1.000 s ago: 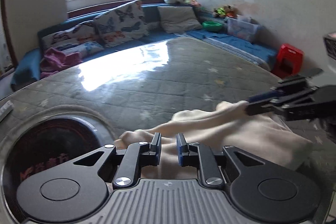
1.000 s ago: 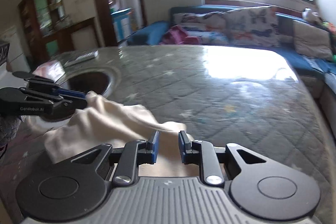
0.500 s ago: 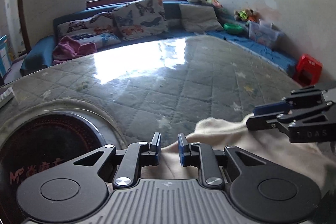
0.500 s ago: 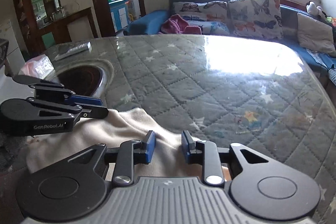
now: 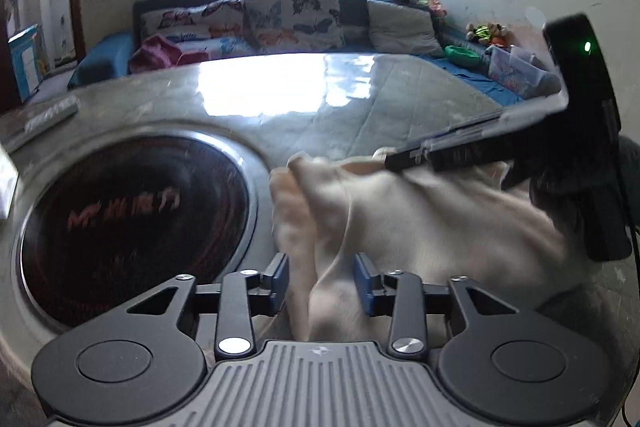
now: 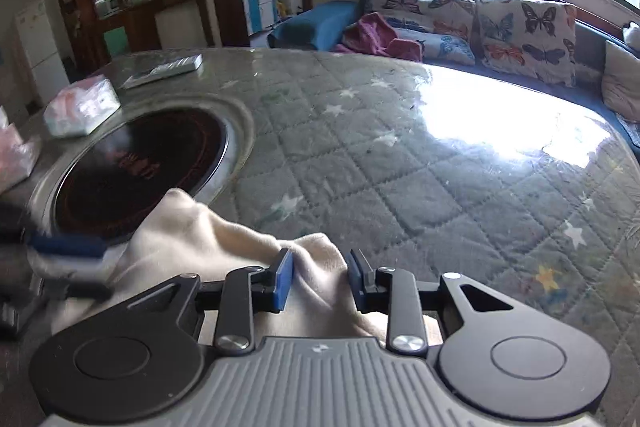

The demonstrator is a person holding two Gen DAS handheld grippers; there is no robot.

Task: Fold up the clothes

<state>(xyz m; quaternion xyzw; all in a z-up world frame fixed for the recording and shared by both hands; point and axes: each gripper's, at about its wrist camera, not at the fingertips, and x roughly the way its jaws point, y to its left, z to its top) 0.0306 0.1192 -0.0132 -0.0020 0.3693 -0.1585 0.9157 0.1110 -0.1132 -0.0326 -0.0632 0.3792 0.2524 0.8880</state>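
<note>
Nearest us, our left gripper stands with its blue pads wide apart, a bunched fold of the cream garment rising between them. Our right gripper is likewise spread wide, cloth heaped between its pads. The garment lies crumpled at the table's near edge, touching the dark round hotplate at ten o'clock. Beyond stretches the quilted table, then the butterfly cushions at one o'clock.
</note>
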